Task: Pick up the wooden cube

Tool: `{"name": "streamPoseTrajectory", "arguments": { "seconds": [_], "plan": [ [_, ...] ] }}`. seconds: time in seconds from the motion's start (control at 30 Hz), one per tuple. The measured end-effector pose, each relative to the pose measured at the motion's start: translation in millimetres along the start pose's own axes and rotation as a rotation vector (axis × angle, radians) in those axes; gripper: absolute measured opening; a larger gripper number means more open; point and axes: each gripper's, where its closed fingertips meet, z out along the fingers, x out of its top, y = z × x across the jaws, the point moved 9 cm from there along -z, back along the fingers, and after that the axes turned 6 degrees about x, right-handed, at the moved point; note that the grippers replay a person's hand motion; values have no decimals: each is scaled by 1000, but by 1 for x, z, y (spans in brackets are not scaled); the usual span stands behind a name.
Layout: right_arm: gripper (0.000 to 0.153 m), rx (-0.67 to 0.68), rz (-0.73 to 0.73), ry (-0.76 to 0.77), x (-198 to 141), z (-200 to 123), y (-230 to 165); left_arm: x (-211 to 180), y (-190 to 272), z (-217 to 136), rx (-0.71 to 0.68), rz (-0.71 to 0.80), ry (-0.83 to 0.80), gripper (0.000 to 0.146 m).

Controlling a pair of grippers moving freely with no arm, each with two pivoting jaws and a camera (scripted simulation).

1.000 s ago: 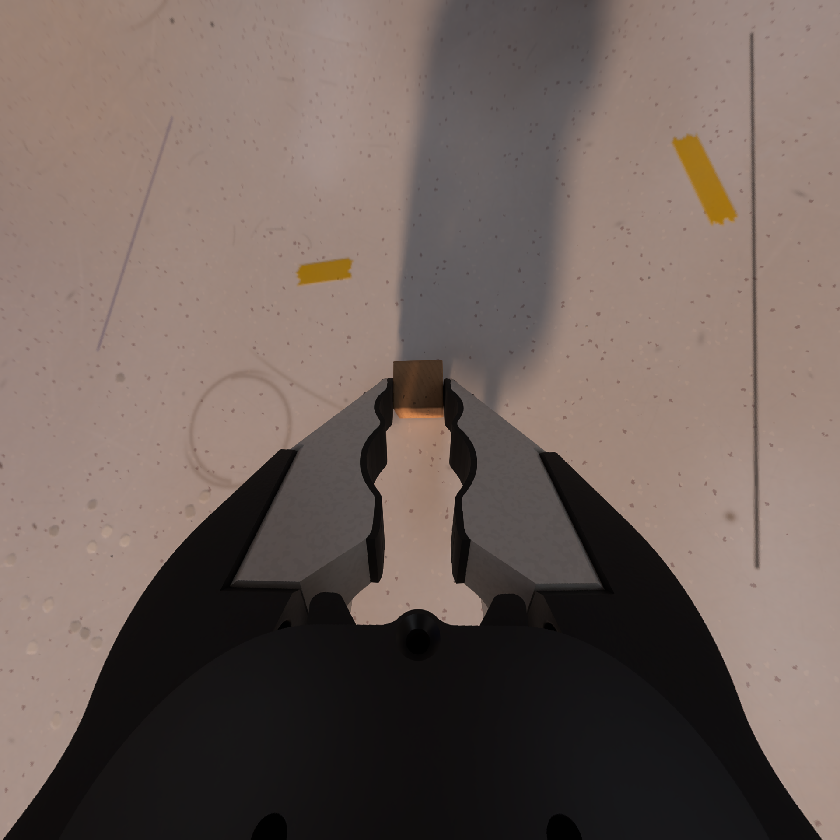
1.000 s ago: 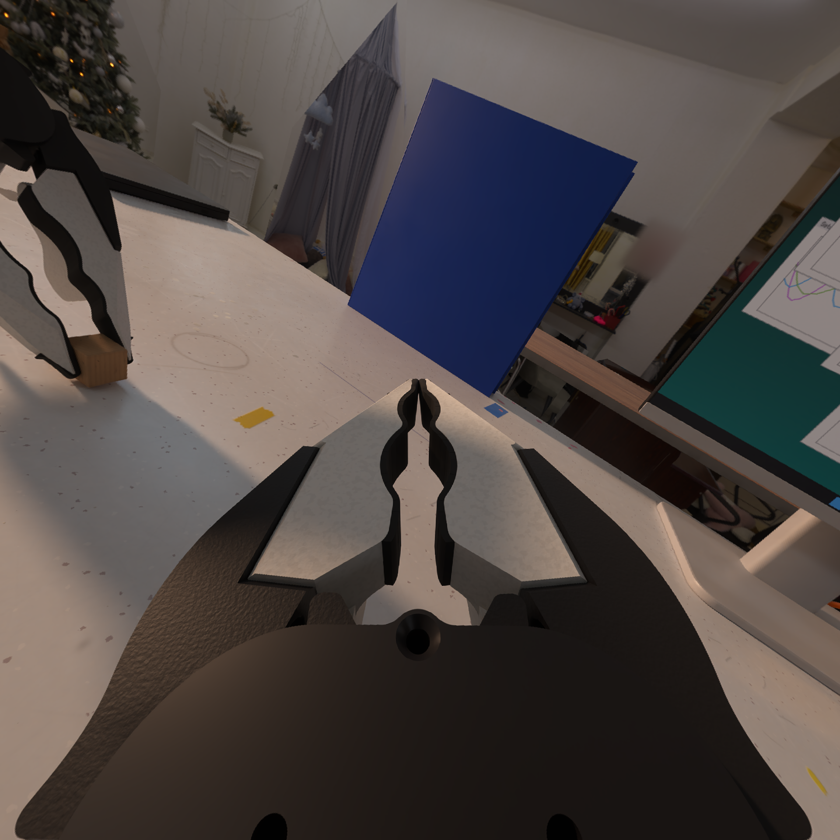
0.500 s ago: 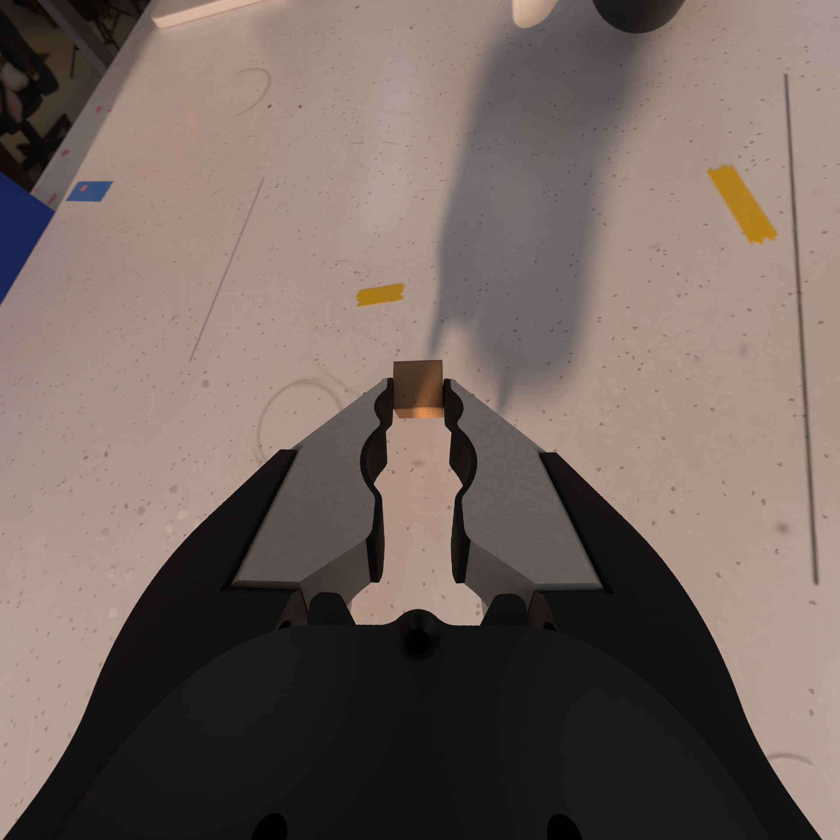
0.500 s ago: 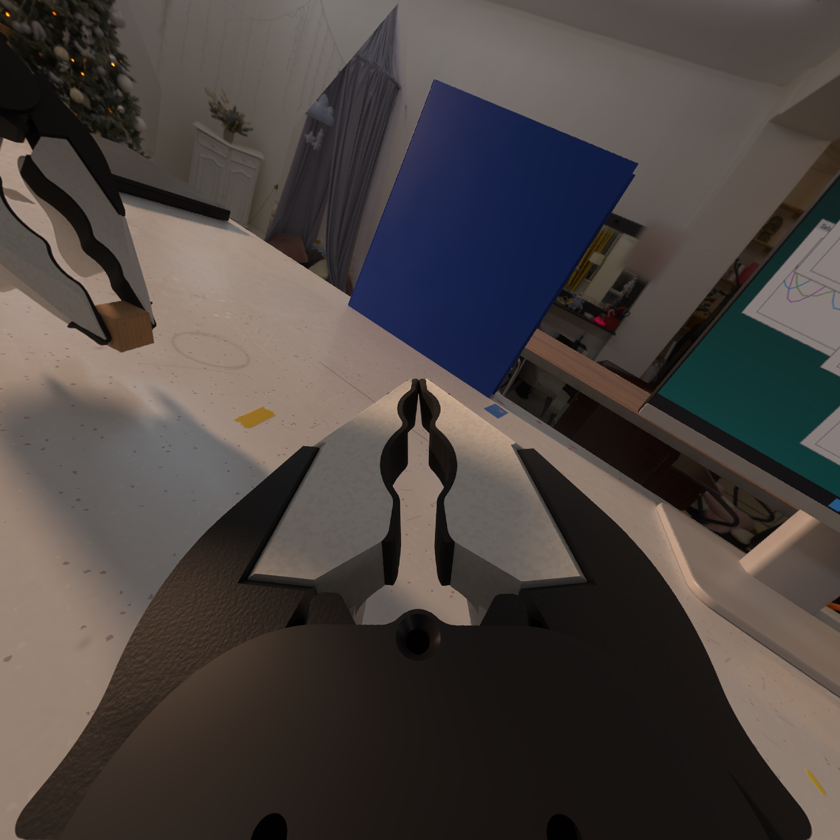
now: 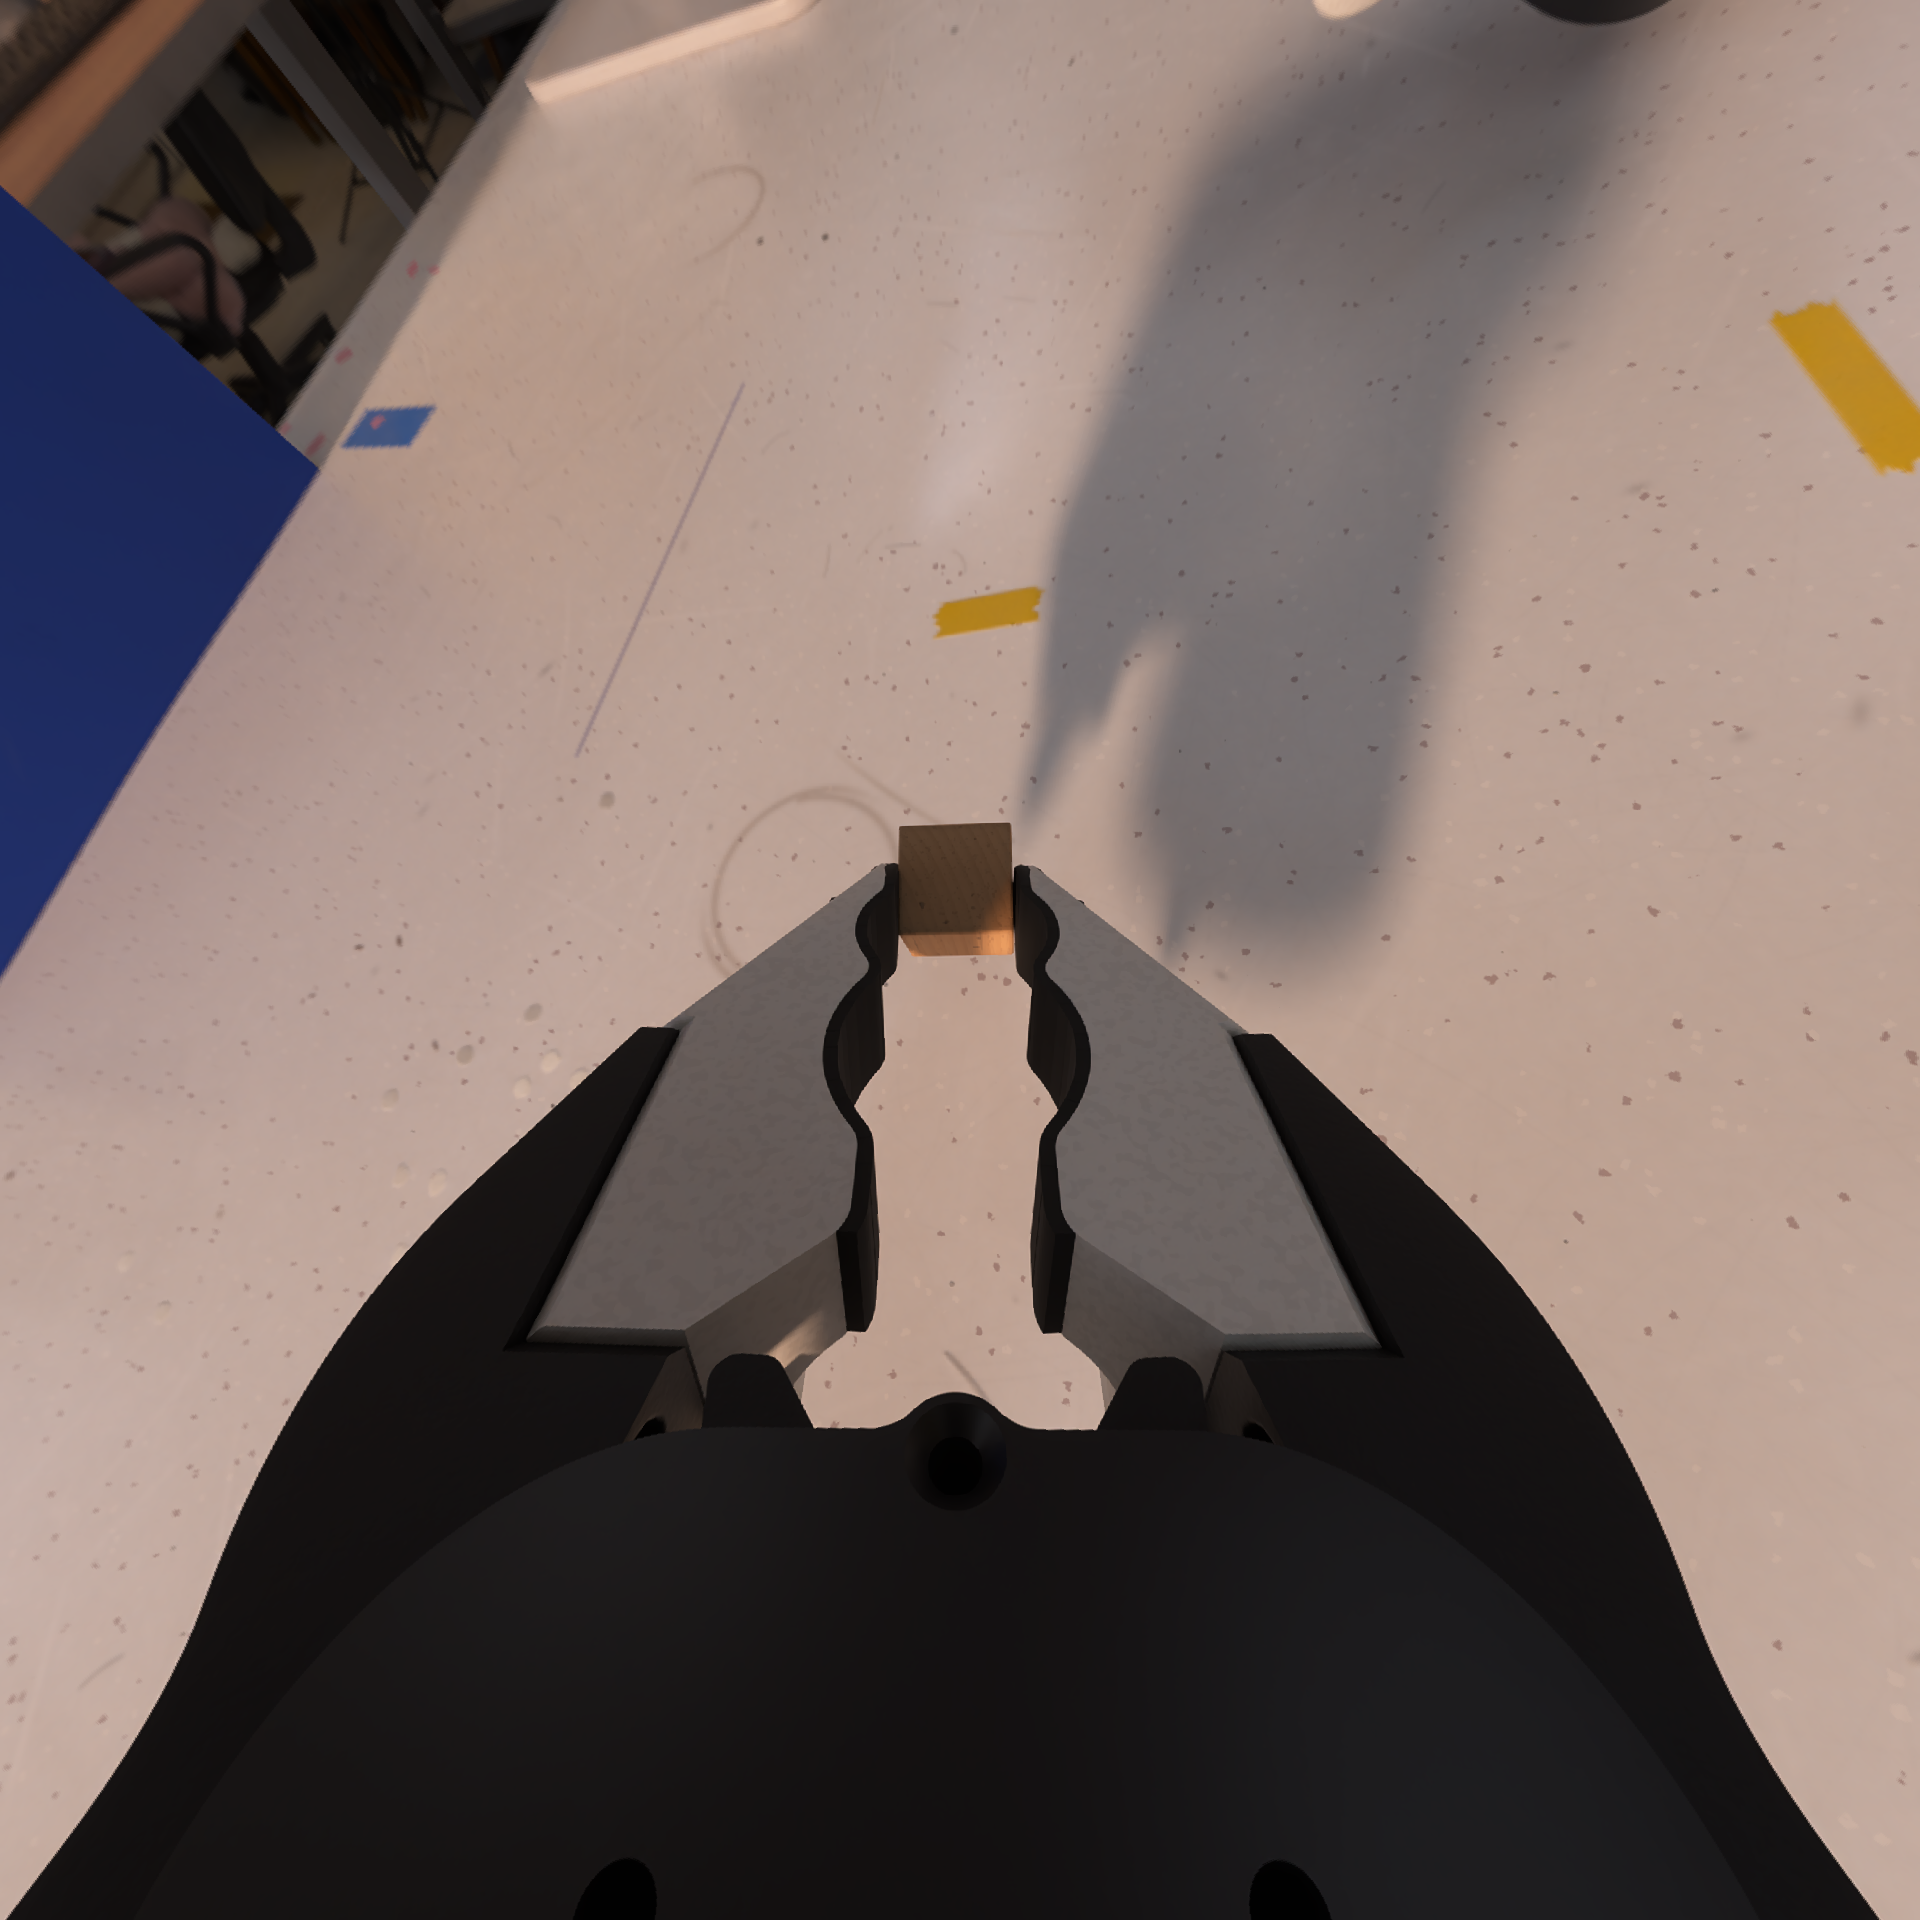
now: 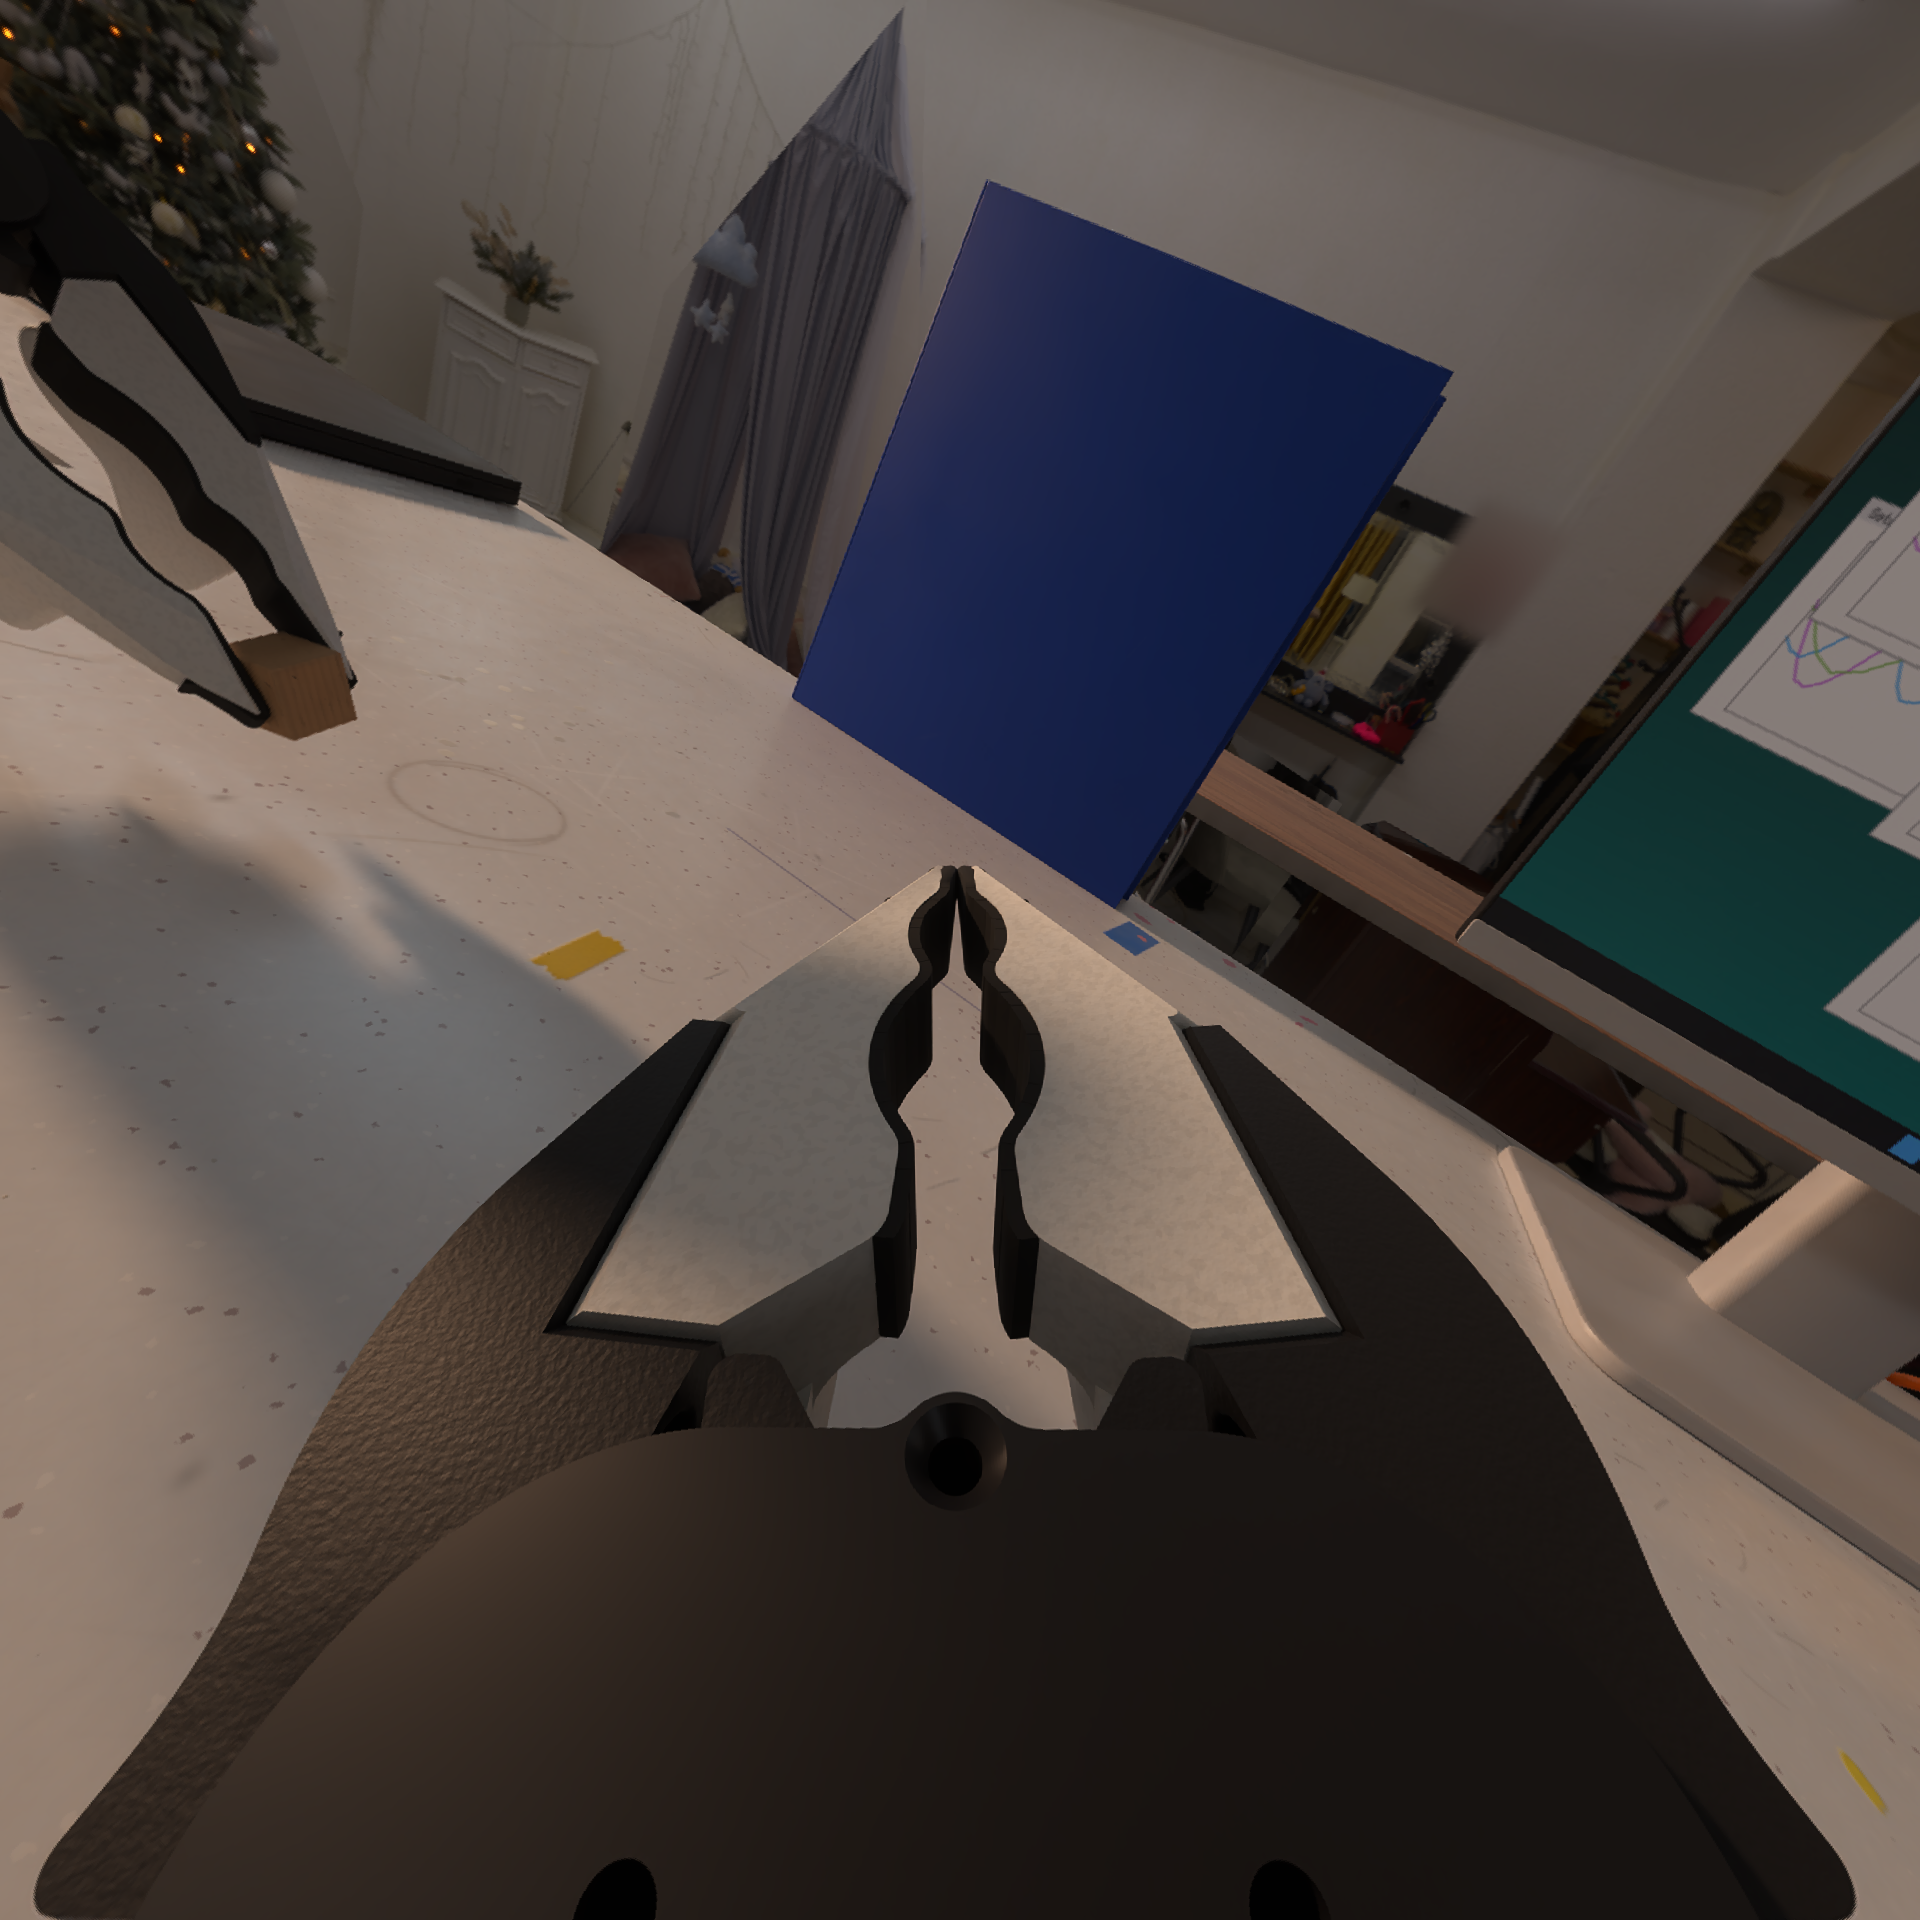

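Note:
The small wooden cube (image 5: 954, 885) is pinched between the tips of my left gripper (image 5: 954, 906), which is shut on it and holds it clear above the white speckled table (image 5: 1455, 1039). The right wrist view shows the same cube (image 6: 301, 686) at the left gripper's fingertips (image 6: 223, 665), up in the air at the far left, with its shadow on the table below. My right gripper (image 6: 956, 883) is shut and empty, low over the table, well to the right of the cube.
A blue upright panel (image 6: 1101, 540) stands at the table's far edge. A monitor (image 6: 1745, 831) on a white stand (image 6: 1704, 1340) is at the right. Yellow tape strips (image 5: 987, 611) (image 5: 1849, 384) and a blue marker (image 5: 390, 426) lie on the table.
My left gripper has risen with the cube held in it, lifting it off the table and tilting forward. The right gripper has not moved.

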Motion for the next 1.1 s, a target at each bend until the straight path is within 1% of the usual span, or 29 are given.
{"name": "streamPoseTrajectory", "arguments": {
  "seconds": [0.2, 0.63, 0.77, 0.9, 1.1],
  "plan": [
    [0, -5, -4, -5, 0, 0, 0, -5, 2, 9, -15, 0, -88, 21],
    [0, -5, -3, -6, 0, 1, 0, -8, 0, 12, -32, -18, -98, 21],
    [0, -4, -4, -7, 0, 1, 0, -7, 2, 11, -64, -14, -64, 21],
    [0, -3, -4, -7, 0, 1, 0, -6, 3, 11, -66, -4, -60, 21],
    [0, -2, -6, -6, 0, 1, 0, 4, 15, 8, -215, 33, 68, 21]
  ]
}}
